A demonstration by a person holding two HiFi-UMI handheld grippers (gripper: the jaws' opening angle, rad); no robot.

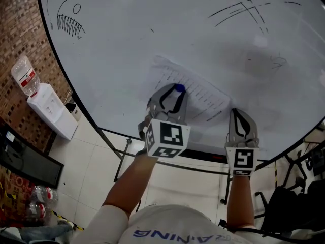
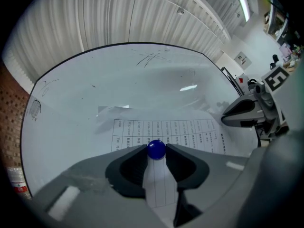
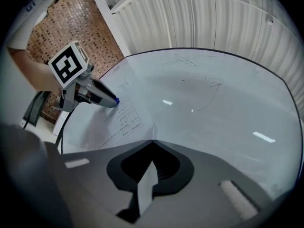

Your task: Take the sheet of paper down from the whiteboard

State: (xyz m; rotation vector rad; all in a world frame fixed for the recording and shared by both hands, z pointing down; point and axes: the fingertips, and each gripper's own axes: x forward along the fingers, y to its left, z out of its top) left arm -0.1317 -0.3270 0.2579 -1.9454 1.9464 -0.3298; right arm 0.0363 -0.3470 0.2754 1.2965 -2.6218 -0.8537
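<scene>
1. On the whiteboard (image 1: 127, 44), toward its lower edge, the sheet of paper (image 1: 203, 93) lies flat against the board. A round blue magnet (image 1: 179, 88) sits on it. No other fastener shows.
2. Left claw (image 2: 156, 151): clamped on the magnet, one jaw on each side of the ball, with the printed sheet directly behind it.
3. Right claw (image 3: 152, 141): jaws together, tips meeting at the nearest corner of the sheet. Whether any paper is caught between them cannot be told.
4. Step in hand, as judged: lift the magnet off so the sheet comes free.
5. Pull the magnet straight away from the board. Do not slide it sideways, as this would likely drag and crease the paper.
6. Hold the clamp firm and centred. A ball gripped on only two sides can roll out, and the magnet's pull will resist until it clears the board.
7. Confirm that the right claw has the sheet before the magnet leaves. If the corner is not caught, part the jaws, take the corner and close on it. An unheld sheet will probably slip down the board and fall.
8. Once the sheet is free, draw it off by the held corner and clear of the left claw.
</scene>
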